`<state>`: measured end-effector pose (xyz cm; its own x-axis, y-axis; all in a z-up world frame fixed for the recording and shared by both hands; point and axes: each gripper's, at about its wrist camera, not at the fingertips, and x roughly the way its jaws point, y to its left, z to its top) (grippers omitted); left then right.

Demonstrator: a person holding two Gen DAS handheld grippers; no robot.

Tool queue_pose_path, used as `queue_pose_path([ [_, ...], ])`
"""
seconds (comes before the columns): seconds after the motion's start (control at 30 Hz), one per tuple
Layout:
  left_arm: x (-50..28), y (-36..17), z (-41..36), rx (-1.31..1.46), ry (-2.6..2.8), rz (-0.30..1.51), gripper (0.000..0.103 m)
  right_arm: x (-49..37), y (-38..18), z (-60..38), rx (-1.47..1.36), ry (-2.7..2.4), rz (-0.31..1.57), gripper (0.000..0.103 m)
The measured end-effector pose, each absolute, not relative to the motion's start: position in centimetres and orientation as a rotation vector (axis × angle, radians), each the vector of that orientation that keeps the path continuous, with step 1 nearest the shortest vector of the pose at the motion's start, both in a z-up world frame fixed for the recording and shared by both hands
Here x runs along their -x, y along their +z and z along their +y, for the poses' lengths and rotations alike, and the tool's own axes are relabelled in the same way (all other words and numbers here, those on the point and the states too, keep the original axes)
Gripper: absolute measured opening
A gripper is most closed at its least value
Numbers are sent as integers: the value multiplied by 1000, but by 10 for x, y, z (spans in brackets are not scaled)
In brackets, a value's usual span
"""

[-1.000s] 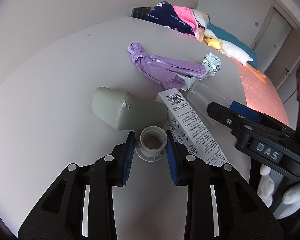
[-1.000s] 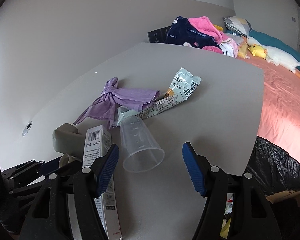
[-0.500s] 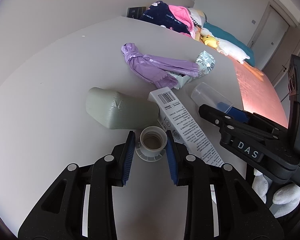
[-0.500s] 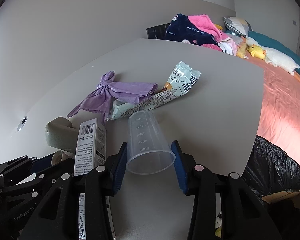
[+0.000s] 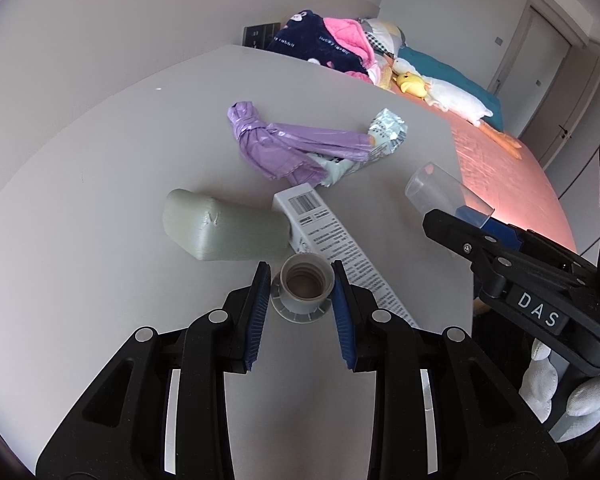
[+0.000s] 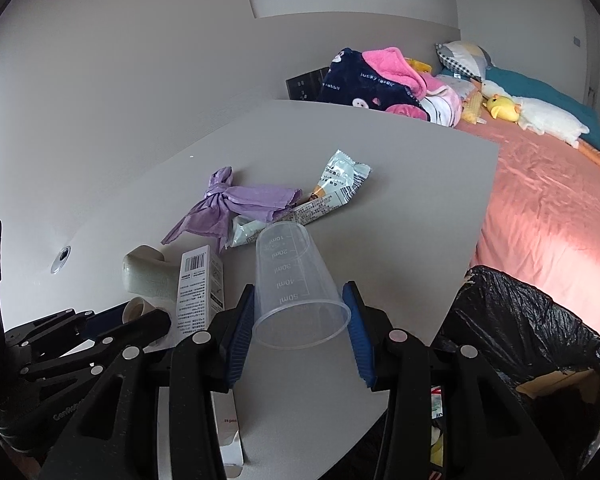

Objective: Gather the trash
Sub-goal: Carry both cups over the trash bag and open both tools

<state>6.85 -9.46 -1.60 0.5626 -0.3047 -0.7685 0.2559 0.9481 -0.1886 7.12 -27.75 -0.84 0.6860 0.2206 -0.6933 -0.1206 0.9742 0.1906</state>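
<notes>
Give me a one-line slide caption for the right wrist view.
Right gripper clamps a clear measuring cup above the gray table, with the black-lined trash bin waiting at right.

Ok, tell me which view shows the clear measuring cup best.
The right wrist view: the measuring cup lies lengthwise between the right gripper fingers, scale markings readable. The left wrist view shows only its closed end, the rim hidden behind that gripper.

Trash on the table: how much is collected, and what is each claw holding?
Some trash already lies in the black bin bag. In hand: the right claw grips the clear measuring cup, the left claw the grey tube by its neck. Left on the table: purple bag, snack wrapper, white box.
</notes>
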Motion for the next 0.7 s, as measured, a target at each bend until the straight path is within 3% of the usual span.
queue_pose_path([
  [0.7,-44,8,-131,47,-423,879,30,-15,19,-308,-145,154,713,45],
])
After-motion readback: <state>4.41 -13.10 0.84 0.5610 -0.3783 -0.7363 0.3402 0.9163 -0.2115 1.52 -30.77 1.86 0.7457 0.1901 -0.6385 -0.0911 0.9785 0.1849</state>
